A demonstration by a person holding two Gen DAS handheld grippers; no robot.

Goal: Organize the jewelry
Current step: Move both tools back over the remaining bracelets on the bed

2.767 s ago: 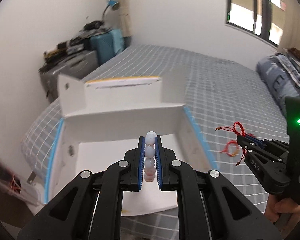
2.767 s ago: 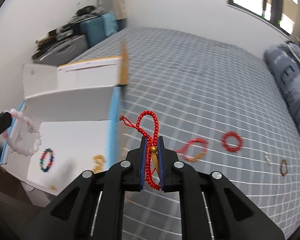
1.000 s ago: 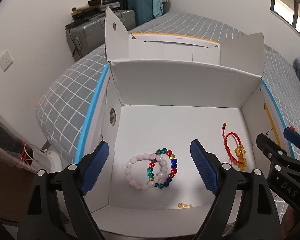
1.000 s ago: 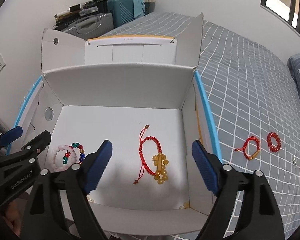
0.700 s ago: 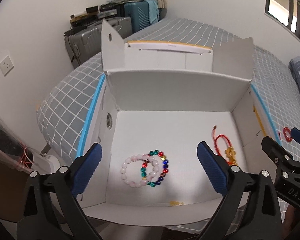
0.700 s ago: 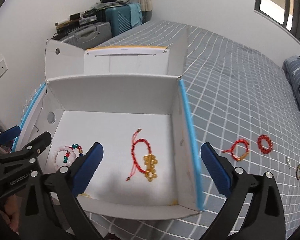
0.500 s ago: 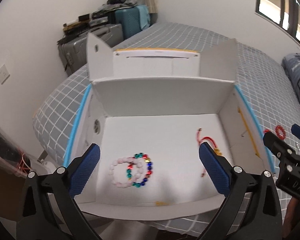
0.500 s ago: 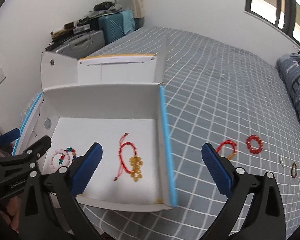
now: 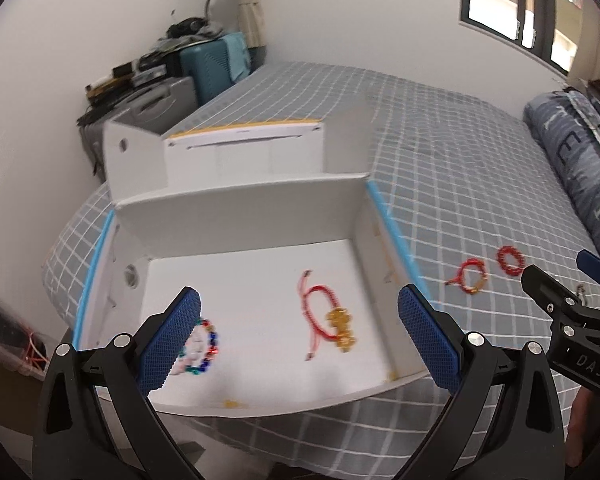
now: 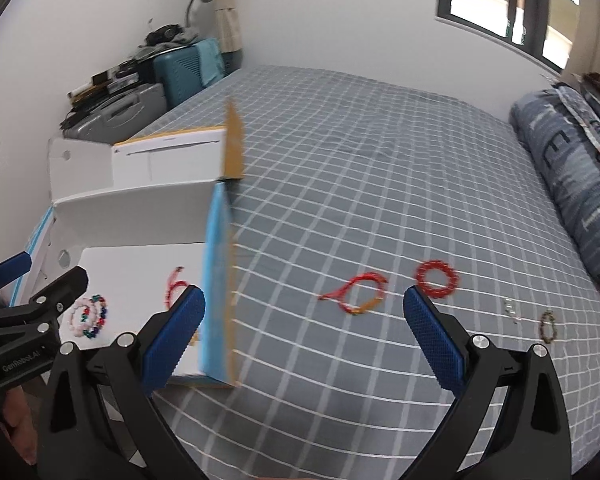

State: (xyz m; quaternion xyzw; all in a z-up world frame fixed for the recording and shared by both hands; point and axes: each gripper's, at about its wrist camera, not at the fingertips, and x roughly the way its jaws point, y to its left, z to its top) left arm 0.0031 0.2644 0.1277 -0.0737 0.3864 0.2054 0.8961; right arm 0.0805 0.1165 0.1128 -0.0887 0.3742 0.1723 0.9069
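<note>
An open white cardboard box [image 9: 240,220] sits on the bed's left end. Inside lie a pink bead bracelet [image 9: 192,346] overlapped by a multicoloured bead bracelet [image 9: 210,344], and a red cord bracelet with gold beads [image 9: 328,320]. My left gripper [image 9: 300,334] is open and empty above the box's front. My right gripper [image 10: 304,328] is open and empty over the bed, right of the box. On the bedspread lie a red cord bracelet [image 10: 358,294], a red bead bracelet [image 10: 436,278], a small silvery piece [image 10: 510,310] and a dark bead bracelet [image 10: 548,324].
The grey checked bedspread [image 10: 380,184] stretches to the right. A rolled blue quilt [image 10: 572,184] lies at the far right. Suitcases [image 9: 168,92] with clutter stand beyond the bed's left end. The box's raised flaps [image 10: 232,144] stand at its back.
Both grippers have let go of their bracelets into the box, then pulled back and swung right. The right view now faces the loose jewelry on the bed.
</note>
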